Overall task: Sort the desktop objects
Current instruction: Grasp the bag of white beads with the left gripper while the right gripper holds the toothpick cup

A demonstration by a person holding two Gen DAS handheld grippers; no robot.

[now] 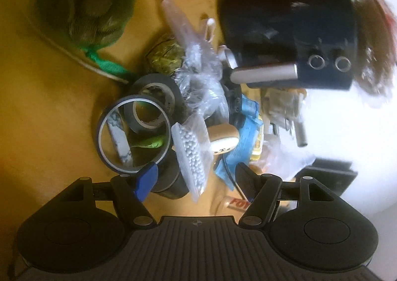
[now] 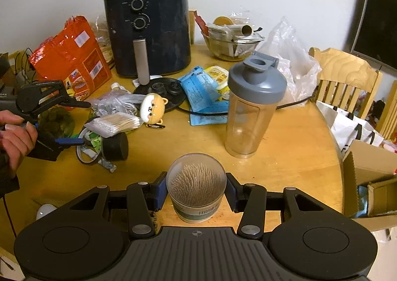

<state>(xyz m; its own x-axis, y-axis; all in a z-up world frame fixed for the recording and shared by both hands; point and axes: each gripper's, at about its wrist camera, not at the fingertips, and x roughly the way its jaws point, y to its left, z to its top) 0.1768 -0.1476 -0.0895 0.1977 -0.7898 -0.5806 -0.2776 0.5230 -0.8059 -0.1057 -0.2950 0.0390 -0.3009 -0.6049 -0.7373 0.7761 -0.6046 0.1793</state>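
My right gripper point(image 2: 196, 191) is shut on a clear toothpick jar point(image 2: 196, 181) that stands near the front edge of the round wooden table point(image 2: 285, 171). My left gripper point(image 1: 196, 178) is open and hovers over a pile of clutter. Between its spread fingers lie a bag of cotton swabs point(image 1: 191, 152) and a black tape roll point(image 1: 171, 181). A thin tape ring point(image 1: 134, 132) sits by its blue pad. In the right wrist view the left gripper point(image 2: 83, 123) is at the table's left, with a hand point(image 2: 15, 137) holding it.
A black air fryer point(image 2: 148, 33) stands at the back, an orange snack bag point(image 2: 72, 57) to its left. A shaker bottle point(image 2: 253, 112), a dog plush point(image 2: 152, 107), blue packets point(image 2: 206, 92) and a glass bowl point(image 2: 233, 43) crowd the middle. A cardboard box point(image 2: 367, 181) and a chair point(image 2: 345, 75) are to the right.
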